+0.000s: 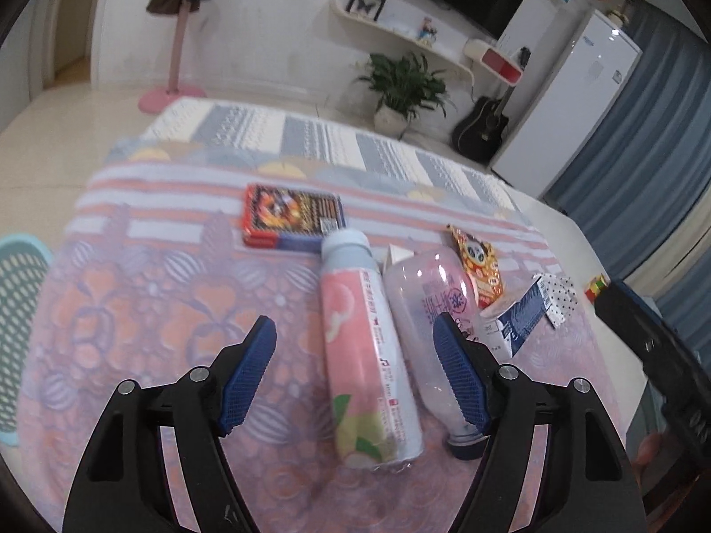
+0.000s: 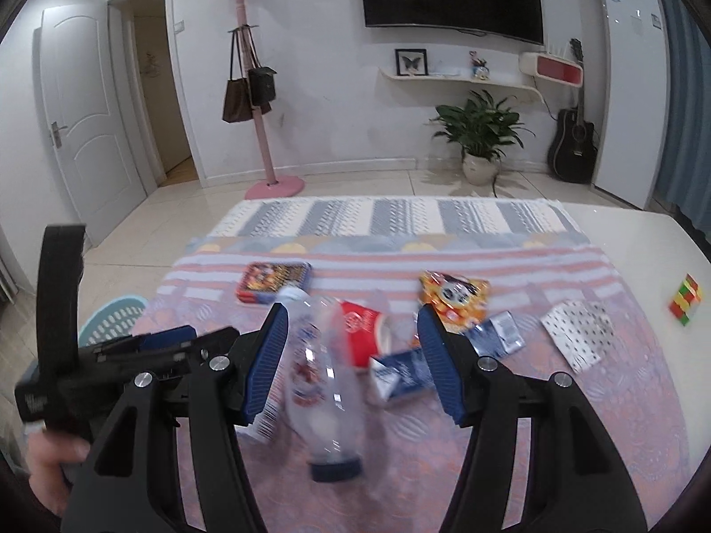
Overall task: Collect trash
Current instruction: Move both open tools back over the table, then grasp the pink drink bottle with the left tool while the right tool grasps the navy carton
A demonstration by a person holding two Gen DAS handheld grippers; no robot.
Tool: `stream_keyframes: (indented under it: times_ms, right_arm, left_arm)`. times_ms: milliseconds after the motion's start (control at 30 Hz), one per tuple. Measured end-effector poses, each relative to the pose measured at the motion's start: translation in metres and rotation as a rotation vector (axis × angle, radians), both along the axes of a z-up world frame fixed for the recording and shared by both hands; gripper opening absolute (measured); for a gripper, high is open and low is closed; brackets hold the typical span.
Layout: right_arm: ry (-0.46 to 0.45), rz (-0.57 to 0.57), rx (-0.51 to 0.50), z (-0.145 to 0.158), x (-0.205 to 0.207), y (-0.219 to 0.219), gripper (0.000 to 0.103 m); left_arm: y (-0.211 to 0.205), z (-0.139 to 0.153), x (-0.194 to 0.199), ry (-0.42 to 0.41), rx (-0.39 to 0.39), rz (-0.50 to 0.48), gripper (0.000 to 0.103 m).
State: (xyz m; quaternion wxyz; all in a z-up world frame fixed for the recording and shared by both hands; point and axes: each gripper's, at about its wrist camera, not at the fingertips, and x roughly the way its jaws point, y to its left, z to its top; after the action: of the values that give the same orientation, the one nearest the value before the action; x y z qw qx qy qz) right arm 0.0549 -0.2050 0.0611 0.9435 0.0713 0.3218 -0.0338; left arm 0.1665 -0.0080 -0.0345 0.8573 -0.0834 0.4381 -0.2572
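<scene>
Bare patterned cloth (image 1: pixel 146 311) ahead-left of left gripper (image 1: pixel 355 373): free passage. Ahead-right, blocked by pink bottle (image 1: pixel 369 355), clear bottle (image 1: pixel 431 311) alongside, wrappers beyond. Ahead of right gripper (image 2: pixel 351 346): cluttered.

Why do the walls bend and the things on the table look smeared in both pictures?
Left wrist view: the wide lens curves the room's edges, with dark corners; the pink bottle and patterned cloth are smeared, while the tongs stay sharp. Right wrist view: door and fridge bow outward, a ceiling light glares top left, and the clear bottle is blurred, though the far wall is crisp.
</scene>
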Motion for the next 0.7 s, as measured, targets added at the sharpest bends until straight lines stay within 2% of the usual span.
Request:
stream_keyframes:
  times_ms: [133, 300, 367, 500, 533, 700]
  right_arm:
    - [0.029, -0.006, 0.027, -0.017, -0.004, -0.014, 0.057]
    - [0.06, -0.001, 0.043, -0.031, -0.006, -0.018, 0.057]
    - [0.073, 0.009, 0.05, -0.035, -0.005, -0.018, 0.057]
    - [0.099, 0.033, 0.075, -0.044, -0.002, -0.012, 0.057]
    - [0.108, 0.039, 0.079, -0.047, -0.001, -0.01, 0.057]
    - [0.128, 0.06, 0.079, -0.055, 0.001, -0.001, 0.057]
  left_arm:
    - [-0.016, -0.016, 0.009, 0.063, 0.019, -0.01, 0.072]
    - [-0.027, -0.03, 0.013, 0.103, 0.047, -0.012, 0.066]
    - [-0.029, -0.033, 0.016, 0.12, 0.052, -0.018, 0.057]
    - [-0.03, -0.044, 0.021, 0.169, 0.046, -0.034, 0.055]
    - [-0.03, -0.045, 0.021, 0.177, 0.032, -0.039, 0.05]
    - [-0.028, -0.044, 0.017, 0.167, 0.037, -0.038, 0.048]
